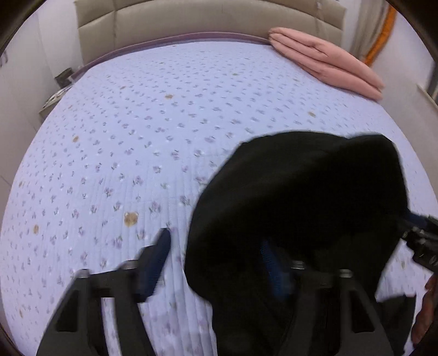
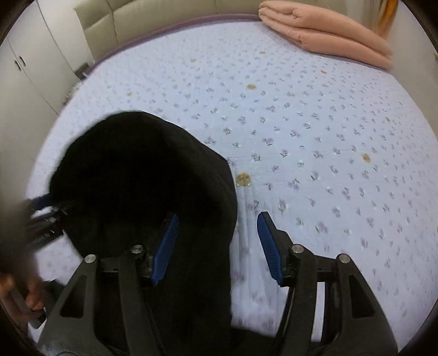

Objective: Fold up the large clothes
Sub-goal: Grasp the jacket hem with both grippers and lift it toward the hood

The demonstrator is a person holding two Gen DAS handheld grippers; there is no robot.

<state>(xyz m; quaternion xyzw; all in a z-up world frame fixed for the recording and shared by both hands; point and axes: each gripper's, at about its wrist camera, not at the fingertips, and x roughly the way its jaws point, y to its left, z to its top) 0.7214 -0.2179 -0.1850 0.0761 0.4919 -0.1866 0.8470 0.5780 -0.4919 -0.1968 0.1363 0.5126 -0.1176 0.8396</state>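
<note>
A black garment (image 1: 301,208) lies bunched on the floral bedspread (image 1: 153,137), between my two grippers. My left gripper (image 1: 216,263) is open; its left finger (image 1: 156,263) is bare and the cloth drapes over its right finger (image 1: 269,263). In the right wrist view the garment (image 2: 142,186) lies at the left. My right gripper (image 2: 216,249) is open, its left finger (image 2: 165,249) against the cloth and its right finger (image 2: 269,249) over bare bedspread (image 2: 314,131). Each gripper shows at the edge of the other's view, the right one (image 1: 421,241) and the left one (image 2: 43,219).
A folded pink blanket (image 1: 325,60) lies at the bed's far right corner, also in the right wrist view (image 2: 325,32). A beige padded headboard (image 1: 191,22) stands behind the bed. White wardrobe doors (image 2: 32,60) are at the far left.
</note>
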